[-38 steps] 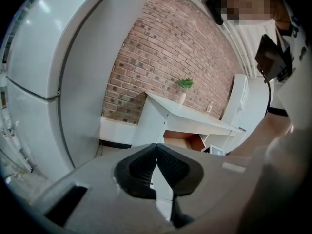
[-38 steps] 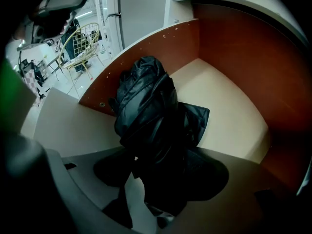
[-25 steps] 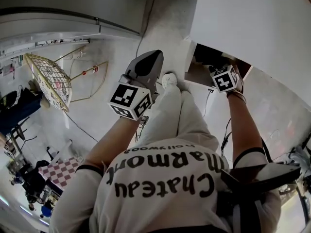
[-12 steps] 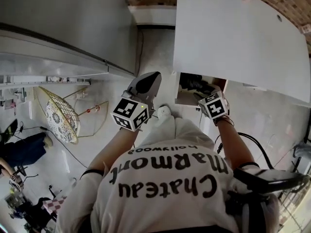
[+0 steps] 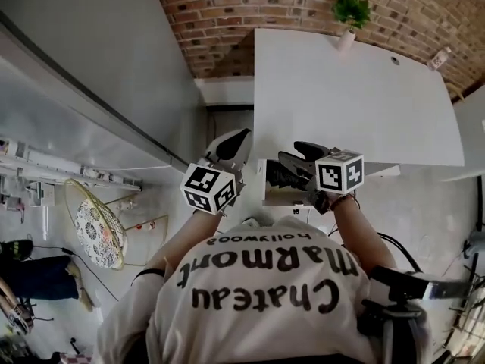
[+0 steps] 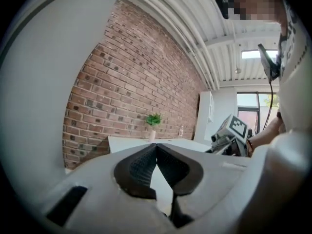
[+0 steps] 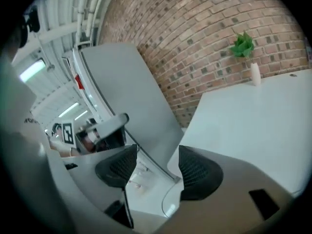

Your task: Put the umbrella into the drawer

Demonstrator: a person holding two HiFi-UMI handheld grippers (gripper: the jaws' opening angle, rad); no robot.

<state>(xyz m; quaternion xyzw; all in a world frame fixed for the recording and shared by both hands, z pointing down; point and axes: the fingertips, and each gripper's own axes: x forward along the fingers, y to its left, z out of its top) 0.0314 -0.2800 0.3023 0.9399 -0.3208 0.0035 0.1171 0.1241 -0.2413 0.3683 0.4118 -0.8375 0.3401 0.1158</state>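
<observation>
Overhead, a person in a white printed shirt (image 5: 265, 279) held 2 grippers out towards a white desk (image 5: 356, 97) set against a brick wall (image 5: 227, 14). The left gripper (image 5: 241, 136) was clenched, and its own view showed the pads meeting at the tips with nothing between them. The right gripper (image 5: 294, 162) hung released, its 2 jaws spread and empty, over a pale open drawer (image 5: 267, 194) at the desk's near edge. The umbrella could not be made out in any view. A small potted plant (image 5: 351, 10) stood at the desk's far edge.
</observation>
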